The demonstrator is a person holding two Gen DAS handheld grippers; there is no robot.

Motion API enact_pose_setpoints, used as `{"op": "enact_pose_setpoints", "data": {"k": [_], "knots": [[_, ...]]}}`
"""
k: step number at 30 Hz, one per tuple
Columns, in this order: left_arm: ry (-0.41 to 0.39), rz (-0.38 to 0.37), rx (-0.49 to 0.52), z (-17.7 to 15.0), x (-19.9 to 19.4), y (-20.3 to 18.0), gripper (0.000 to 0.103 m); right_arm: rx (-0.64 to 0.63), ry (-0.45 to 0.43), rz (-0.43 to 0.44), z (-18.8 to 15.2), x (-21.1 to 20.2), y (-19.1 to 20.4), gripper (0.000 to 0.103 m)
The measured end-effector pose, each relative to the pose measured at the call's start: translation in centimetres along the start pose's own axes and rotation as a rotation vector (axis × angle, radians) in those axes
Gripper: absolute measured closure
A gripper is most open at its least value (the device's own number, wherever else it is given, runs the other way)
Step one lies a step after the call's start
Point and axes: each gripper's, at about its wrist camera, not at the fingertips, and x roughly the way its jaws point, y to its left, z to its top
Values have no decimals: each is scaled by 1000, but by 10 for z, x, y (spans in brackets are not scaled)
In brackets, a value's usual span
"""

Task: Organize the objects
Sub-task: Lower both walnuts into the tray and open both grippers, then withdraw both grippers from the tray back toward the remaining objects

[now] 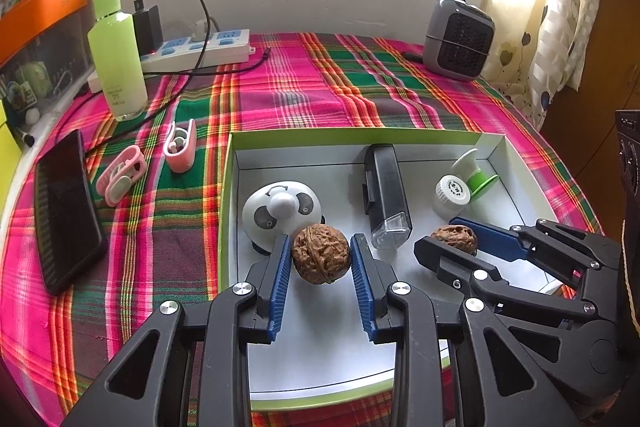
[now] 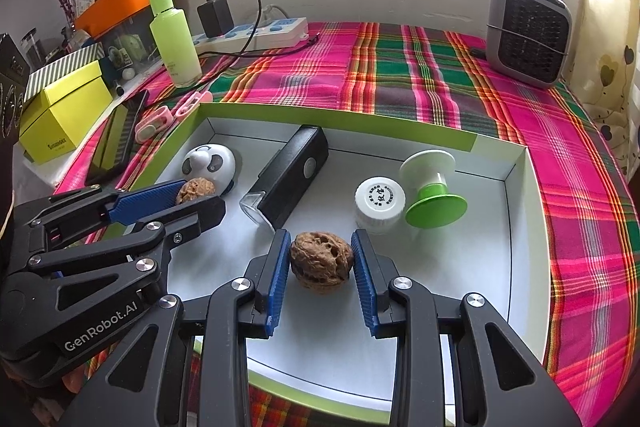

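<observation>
- Walnuts are the things in hand: two brown, wrinkled walnuts, both inside the shallow white cardboard tray with the green rim, which lies on the pink-and-green plaid tabletop.
- The left gripper is closed onto the first walnut, its blue ribbed pads pressing both sides; this walnut is in the tray's front part, just in front of the round white panda-faced gadget.
- The right gripper is clamped the same way on the second walnut, in the tray's front middle, just before the white screw cap and the black rectangular lamp with a clear end.
- Whether either walnut rests on the tray floor or hangs just above it cannot be told.
- The ribbed pads probably take each nut across its widest part so the round, hard shell does not roll out.
- Also in the tray, toward its far right corner, lies a white-and-green spool-shaped piece; everything seems gathered here as the sorting place.
- Outside the tray, to its left, lie two pink clips, a black phone and a pale green bottle; judging by this, the tidying looks partly done.
- Behind the tray stand a white power strip and a small grey heater.
</observation>
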Motion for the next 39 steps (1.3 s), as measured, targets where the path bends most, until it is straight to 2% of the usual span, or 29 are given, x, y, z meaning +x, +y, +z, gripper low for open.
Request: {"op": "enact_pose_setpoints", "data": {"k": [9,14,16,22,26,39], "knots": [[5,3,2,-1,1,0,73,2,-5,-7,0,-2,-1,70],[-3,6,-6,-1,-3,2,66,10,-12,-4,0,-4,-2,70],[-6,15,-7,-1,-6,2,64,9,-16,-8,0,-6,-2,65],[-19,23,-4,-4,-17,2,63,12,-30,-3,-1,-13,-1,61],[-34,53,4,-6,-26,0,62,12,-40,-5,-3,-20,0,61],[-68,66,5,-20,-54,-4,61,26,-72,-18,-15,-44,1,61]]}}
